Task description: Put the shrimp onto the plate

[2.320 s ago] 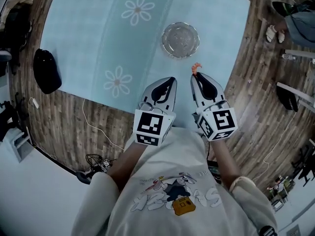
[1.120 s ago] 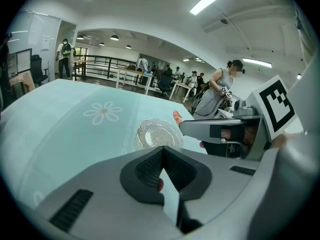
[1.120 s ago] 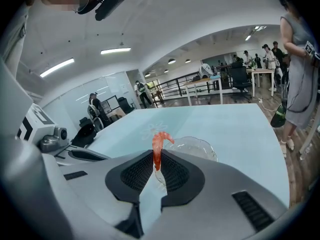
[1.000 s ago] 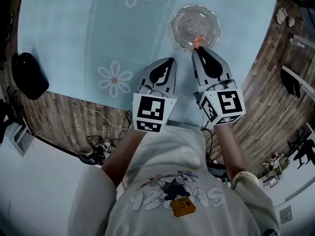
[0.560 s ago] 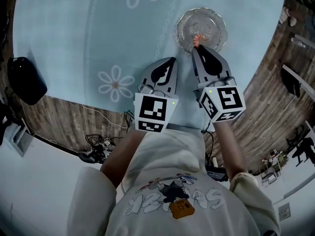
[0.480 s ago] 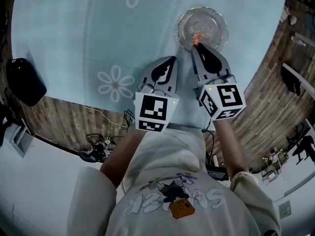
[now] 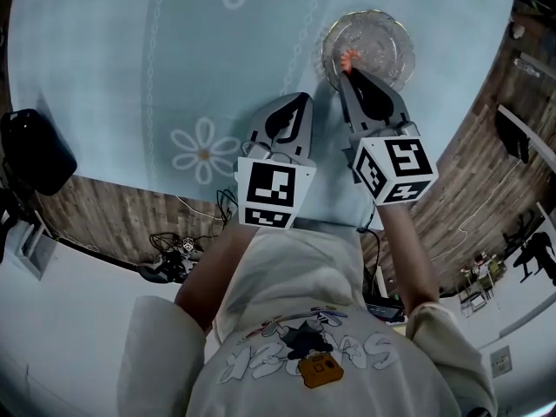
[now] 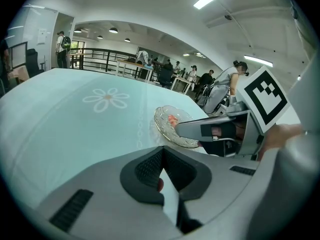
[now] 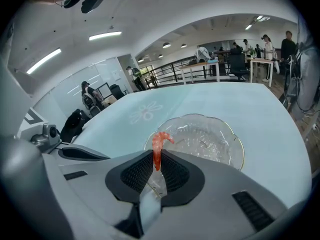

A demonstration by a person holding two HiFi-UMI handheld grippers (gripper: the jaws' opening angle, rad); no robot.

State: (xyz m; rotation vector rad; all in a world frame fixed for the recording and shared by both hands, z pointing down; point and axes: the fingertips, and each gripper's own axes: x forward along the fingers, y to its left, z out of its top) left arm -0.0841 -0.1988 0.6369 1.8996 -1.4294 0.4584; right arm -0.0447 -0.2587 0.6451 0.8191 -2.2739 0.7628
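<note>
Head view: the right hand-held gripper point(image 7: 352, 70) holds the shrimp point(image 7: 348, 58) over the near edge of the plate point(image 7: 389, 46) on the table point(image 7: 130, 59), and the left hand-held gripper point(image 7: 301, 100) hangs just beside it. Left gripper view: its jaws are pressed together on nothing I can name. Right gripper view: the jaws are nipped on the shrimp's point(image 9: 157, 153) lower end, its long axis upright and its curled tip hooking right above the plate; it looks light, soft and likely slippery, so a gentle hold on the thicker body should suit
</note>
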